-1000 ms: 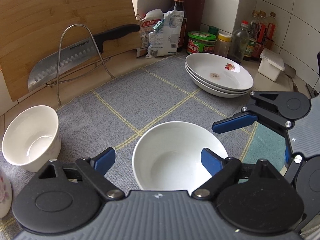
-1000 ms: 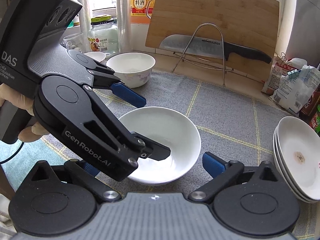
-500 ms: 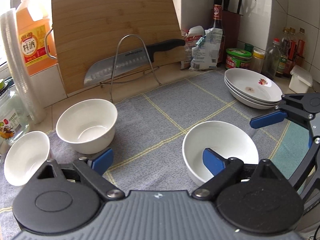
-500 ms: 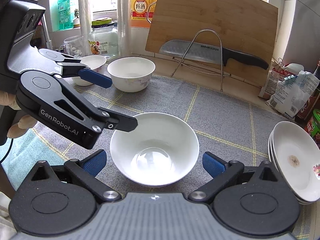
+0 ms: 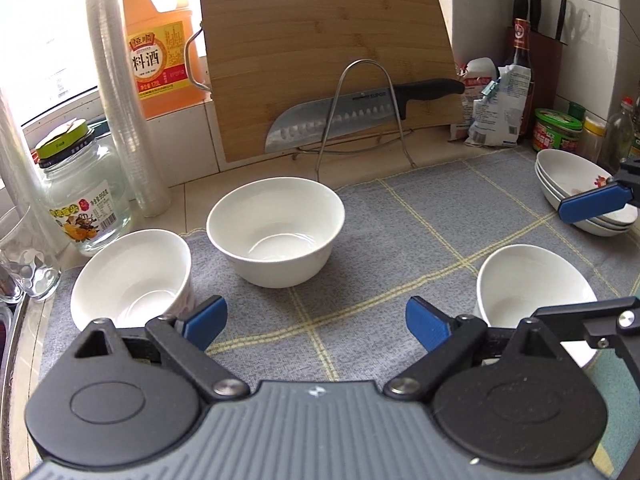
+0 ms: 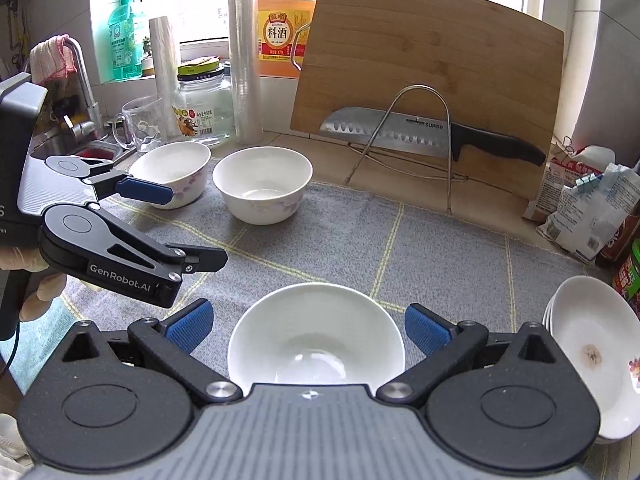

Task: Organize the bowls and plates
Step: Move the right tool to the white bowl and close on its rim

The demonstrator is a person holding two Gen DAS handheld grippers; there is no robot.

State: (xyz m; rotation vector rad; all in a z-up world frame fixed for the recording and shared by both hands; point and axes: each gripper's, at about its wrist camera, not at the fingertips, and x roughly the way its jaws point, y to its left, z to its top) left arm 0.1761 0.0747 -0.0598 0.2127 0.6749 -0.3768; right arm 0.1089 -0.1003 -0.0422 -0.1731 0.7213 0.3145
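Right now the left gripper (image 5: 316,322) hangs open and empty over the grey mat (image 5: 400,216), its blue pads wide apart at the bottom of the left wrist view. Straight ahead of it, at frame centre, sits the middle bowl (image 5: 276,230), upright and apart from the pads. Just past the left pad, at lower left, stands the flowered bowl (image 5: 130,280), tilted a little toward the camera. Off past the right pad, at lower right, is the plain bowl (image 5: 532,286).

That plain bowl (image 6: 316,336) lies between the pads of the right gripper (image 6: 308,326) at the bottom centre of the right wrist view; the pads stand clear of its rim on both sides, so this gripper is open too and grips nothing. Its plate stack (image 6: 592,348) sits at the right edge, just beside the right pad.

My reading: the right hand is nearer the plain bowl, the left hand nearer the two bowls at upper left of the right view. Nesting would turn on carrying the plain bowl up and left across the mat toward the middle bowl (image 6: 262,184). Round bowls have no long axis; only rim width matters.
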